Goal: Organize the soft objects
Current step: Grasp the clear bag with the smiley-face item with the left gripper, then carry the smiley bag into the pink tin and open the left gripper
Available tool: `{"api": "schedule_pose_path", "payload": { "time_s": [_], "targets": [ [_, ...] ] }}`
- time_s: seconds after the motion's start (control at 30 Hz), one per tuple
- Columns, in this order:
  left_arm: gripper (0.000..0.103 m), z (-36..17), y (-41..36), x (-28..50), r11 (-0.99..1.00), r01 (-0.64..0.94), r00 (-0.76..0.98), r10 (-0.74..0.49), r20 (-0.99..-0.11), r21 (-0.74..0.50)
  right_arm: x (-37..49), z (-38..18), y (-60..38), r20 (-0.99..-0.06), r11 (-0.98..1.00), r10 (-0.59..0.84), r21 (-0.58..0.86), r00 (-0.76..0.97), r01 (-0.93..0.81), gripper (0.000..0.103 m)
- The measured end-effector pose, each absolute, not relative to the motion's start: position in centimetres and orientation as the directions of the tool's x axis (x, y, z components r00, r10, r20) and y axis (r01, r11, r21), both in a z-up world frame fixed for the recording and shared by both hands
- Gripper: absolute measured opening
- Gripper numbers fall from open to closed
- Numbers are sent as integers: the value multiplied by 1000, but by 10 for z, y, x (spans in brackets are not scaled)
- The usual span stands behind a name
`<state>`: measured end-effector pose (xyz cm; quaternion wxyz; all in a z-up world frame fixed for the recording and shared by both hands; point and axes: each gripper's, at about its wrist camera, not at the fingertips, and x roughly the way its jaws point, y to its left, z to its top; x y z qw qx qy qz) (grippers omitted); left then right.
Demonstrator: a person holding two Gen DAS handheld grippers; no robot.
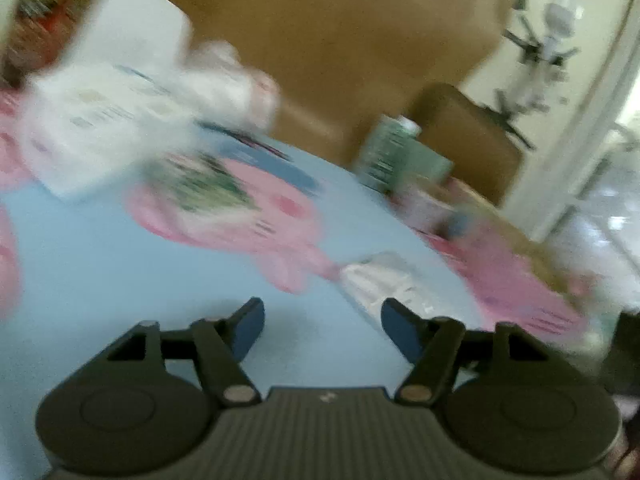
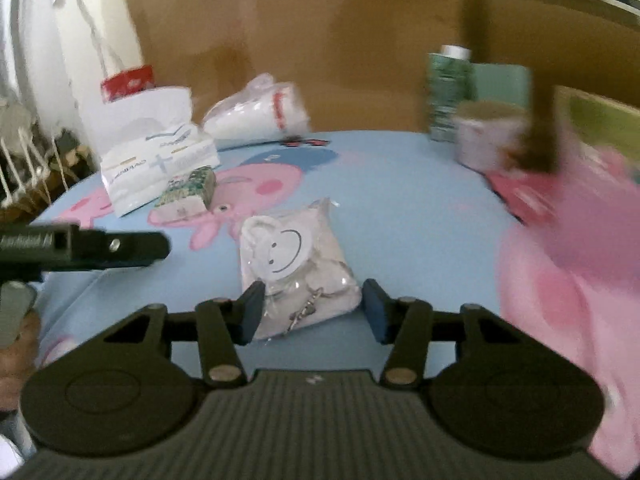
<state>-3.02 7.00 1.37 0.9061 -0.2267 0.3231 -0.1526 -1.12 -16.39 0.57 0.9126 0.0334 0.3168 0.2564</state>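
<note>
Blue cartoon tablecloth (image 2: 400, 208), smiley pouch (image 2: 296, 264) between spread right claw (image 2: 314, 312) fingers

Light-blue tablecloth (image 2: 400, 184) with pink cartoon pigs; white smiley-face pouch (image 2: 292, 256).

We see matte black plastic on both units. The left gripper (image 1: 322, 330) and right gripper (image 2: 313, 311) each carry dark blue pads on black linkage arms, a silver pivot pin per arm, round black side housings, and a ribbed grey centre body with a small white mark. Bare skin (image 2: 18, 344) shows at the right view's left edge.
</note>
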Motion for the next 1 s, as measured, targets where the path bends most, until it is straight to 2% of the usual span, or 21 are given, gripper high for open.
{"api": "schedule_pose_path", "payload": {
  "time_s": [0.07, 0.17, 0.2, 0.23, 0.27, 0.4, 0.63, 0.77, 0.87, 0.9, 0.93, 1.0],
  "targets": [
    [69, 12, 46, -23, 804, 183, 668, -524, -528, -566, -30, 4, -183, -547, 875, 482, 266, 684, -404, 55],
    [68, 13, 4, -15, 776, 252, 586, -598, -547, -578, -48, -1, -208, -509, 859, 508, 366, 695, -359, 55],
    [64, 13, -9, -13, 778, 269, 573, -603, -555, -568, -53, -4, -215, -492, 845, 524, 404, 696, -350, 54],
    [55, 15, -21, -11, 791, 275, 572, -592, -568, -547, -57, -6, -219, -478, 835, 533, 430, 698, -343, 54],
    [50, 16, -32, -7, 800, 282, 565, -584, -582, -529, -61, -8, -223, -468, 837, 525, 437, 711, -330, 54],
    [47, 30, -62, 5, 784, 328, 535, -613, -581, -527, -68, -5, -237, -429, 867, 461, 405, 777, -291, 54],
    [47, 83, -142, 40, 730, 510, 531, -683, -502, -454, -66, 25, -281, -255, 928, 272, 325, 928, -183, 54],
    [48, 99, -202, 72, 679, 589, 489, -731, -476, -438, -48, 38, -319, -211, 949, 148, 304, 966, -79, 54],
    [49, 99, -246, 98, 672, 605, 462, -734, -498, -427, -26, 39, -347, -217, 957, 70, 291, 974, -4, 54],
    [54, 96, -260, 108, 683, 608, 466, -719, -515, -404, -17, 38, -357, -226, 957, 48, 289, 973, 20, 54],
    [63, 92, -270, 113, 698, 612, 475, -701, -532, -373, -4, 36, -363, -238, 957, 18, 285, 971, 52, 54],
    [69, 82, -288, 122, 765, 582, 546, -618, -565, -275, 22, 31, -368, -266, 961, -48, 250, 963, 117, 56]
  ]
}}
